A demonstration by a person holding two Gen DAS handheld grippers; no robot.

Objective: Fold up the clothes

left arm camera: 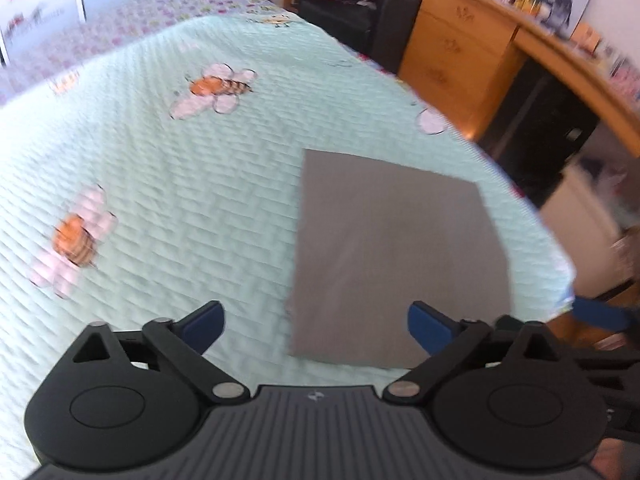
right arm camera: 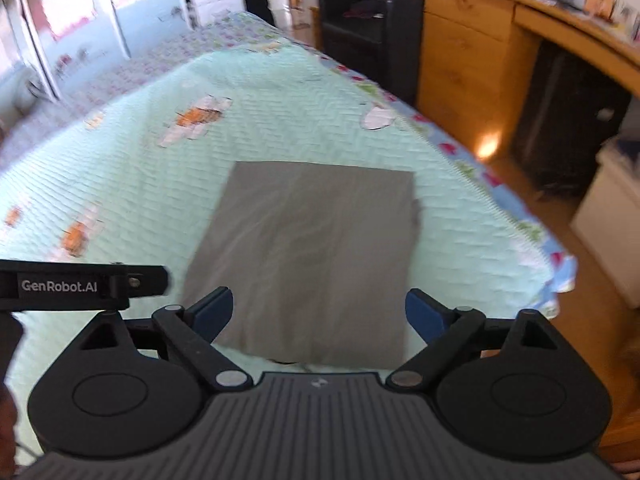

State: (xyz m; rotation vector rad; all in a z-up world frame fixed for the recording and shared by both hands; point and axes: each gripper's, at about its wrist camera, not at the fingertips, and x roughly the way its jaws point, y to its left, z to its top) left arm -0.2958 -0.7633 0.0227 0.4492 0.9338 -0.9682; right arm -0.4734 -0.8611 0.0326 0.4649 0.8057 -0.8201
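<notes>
A grey garment lies folded into a flat rectangle on the mint-green bedspread, near the bed's right edge. It also shows in the right wrist view. My left gripper is open and empty, held above the bed at the garment's near left corner. My right gripper is open and empty, above the garment's near edge. The left gripper's body shows at the left of the right wrist view.
The bedspread has bee and flower prints. A wooden dresser and desk stand right of the bed, with a black armchair behind. A white box sits on the floor at the right.
</notes>
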